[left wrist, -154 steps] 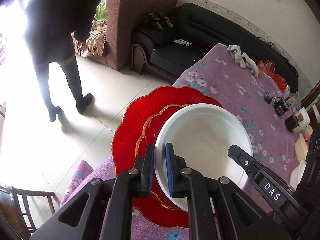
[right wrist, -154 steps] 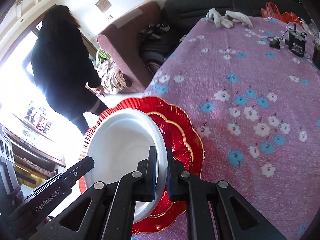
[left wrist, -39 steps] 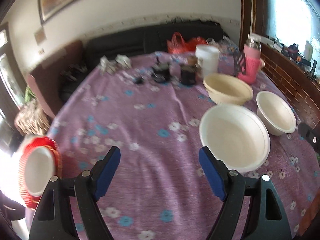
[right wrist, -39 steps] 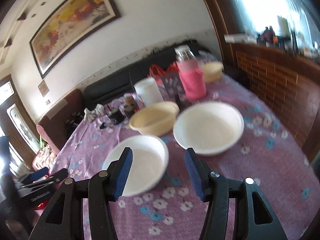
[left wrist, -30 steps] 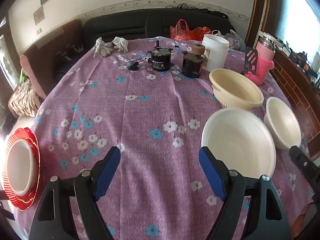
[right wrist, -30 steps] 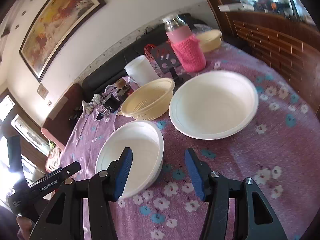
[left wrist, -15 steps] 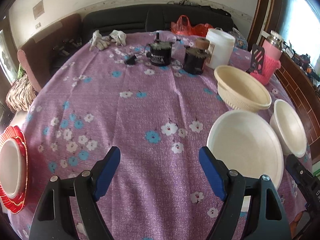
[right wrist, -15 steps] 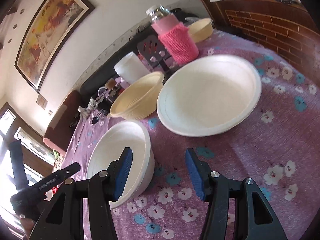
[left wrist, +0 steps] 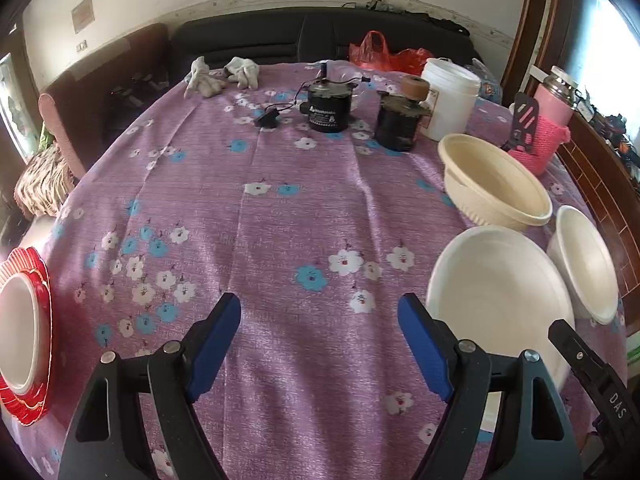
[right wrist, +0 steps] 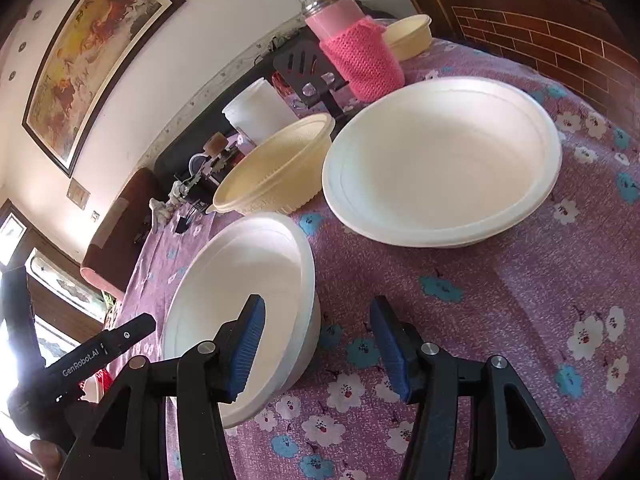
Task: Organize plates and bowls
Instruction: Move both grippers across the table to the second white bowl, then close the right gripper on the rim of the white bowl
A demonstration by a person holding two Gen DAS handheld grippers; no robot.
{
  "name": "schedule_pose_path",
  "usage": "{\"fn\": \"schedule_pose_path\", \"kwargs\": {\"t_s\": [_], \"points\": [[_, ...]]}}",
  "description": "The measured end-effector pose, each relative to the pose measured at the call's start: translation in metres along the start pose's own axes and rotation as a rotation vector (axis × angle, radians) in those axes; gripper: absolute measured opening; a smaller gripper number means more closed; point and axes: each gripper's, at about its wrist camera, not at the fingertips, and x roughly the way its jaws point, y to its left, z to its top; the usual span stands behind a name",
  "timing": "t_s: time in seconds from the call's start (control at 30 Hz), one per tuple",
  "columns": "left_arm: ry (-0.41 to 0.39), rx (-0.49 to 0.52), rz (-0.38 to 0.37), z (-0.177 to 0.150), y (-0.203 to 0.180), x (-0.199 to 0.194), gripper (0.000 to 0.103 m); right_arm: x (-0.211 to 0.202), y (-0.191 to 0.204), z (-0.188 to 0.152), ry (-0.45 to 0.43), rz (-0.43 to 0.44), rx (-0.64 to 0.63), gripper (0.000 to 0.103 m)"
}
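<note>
Right gripper [right wrist: 316, 340], fingers spread, straddles the small white bowl's [right wrist: 240, 292] rim at lower left; left gripper [left wrist: 320, 336] spread above the bench [left wrist: 304, 208].

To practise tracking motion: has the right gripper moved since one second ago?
Yes. The right gripper has advanced toward the near white bowl, which now looms larger, its rim between the open fingers.

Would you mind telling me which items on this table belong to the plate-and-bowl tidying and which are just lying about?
Job items:
- red plate
- white bowl on it
- wide white bowl
- small white bowl
- cream bowl

Lying about:
- gloves
- two dark motors
- white tub
- pink flask
</note>
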Motion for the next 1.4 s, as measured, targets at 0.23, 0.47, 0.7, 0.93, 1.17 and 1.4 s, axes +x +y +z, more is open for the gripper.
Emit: {"fn": "schedule_pose_path", "kwargs": {"t_s": [0.23, 0.47, 0.7, 0.93, 1.17, 1.4], "points": [[0.043, 0.035, -0.019, -0.006, -0.011, 0.01, 0.08, 0.006, -0.001, -0.001, 0.007, -0.003, 0.008, 0.047], [0.029, 0.017, -0.014, -0.008, -0.011, 0.012, 0.08, 0.008, 0.005, -0.002, 0.001, -0.019, -0.027, 0.037], [-0.014, 0.032, -0.015, -0.01, -0.016, 0.002, 0.08, 0.007, 0.008, -0.004, -0.006, -0.028, -0.055, 0.023], [0.012, -0.016, -0.084, -0.008, -0.011, 0.004, 0.08, 0.008, 0.015, -0.006, -0.03, -0.09, -0.115, 0.015], [0.027, -0.012, -0.066, -0.011, -0.009, 0.013, 0.051, 0.001, 0.028, -0.011, -0.073, -0.096, -0.197, 0.014], [0.077, -0.045, -0.105, -0.014, -0.002, 0.024, 0.008, -0.002, 0.033, -0.014, -0.086, -0.089, -0.223, 0.012]]}}
